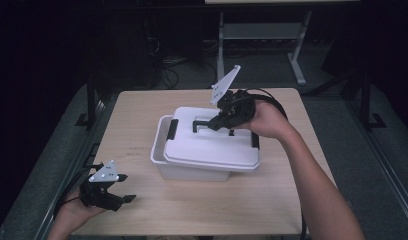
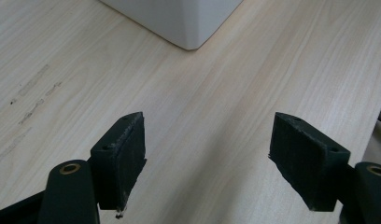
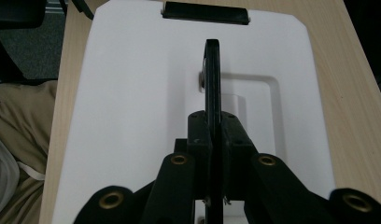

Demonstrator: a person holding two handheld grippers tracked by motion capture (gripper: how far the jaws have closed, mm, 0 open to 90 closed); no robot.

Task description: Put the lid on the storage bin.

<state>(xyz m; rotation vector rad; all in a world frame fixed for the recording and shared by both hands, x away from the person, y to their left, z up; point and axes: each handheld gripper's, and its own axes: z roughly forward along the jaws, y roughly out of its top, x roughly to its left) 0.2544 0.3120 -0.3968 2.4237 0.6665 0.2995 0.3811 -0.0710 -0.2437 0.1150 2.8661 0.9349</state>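
- Your right gripper has its jaws pressed together on the thin black handle of the white plastic lid; the pads pinch the handle edge-on, one on each side.
- Ahead of those jaws, the handle stands up from a rectangular recess in the lid; beyond the tips, at the lid's far edge, sits a black latch clip.
- In the high view your right gripper sits over the middle of the lid, which lies skewed on the white rectangular plastic bin, leaving the bin's left rim uncovered.
- The bin stands at the centre of the light wooden table.
- Your left gripper has its jaws spread wide, nothing between the pads, bare table under them.
- Ahead of the left jaws, well apart, a white corner of the bin shows.
- In the high view your left gripper rests low near the table's front left corner, held in your left hand.
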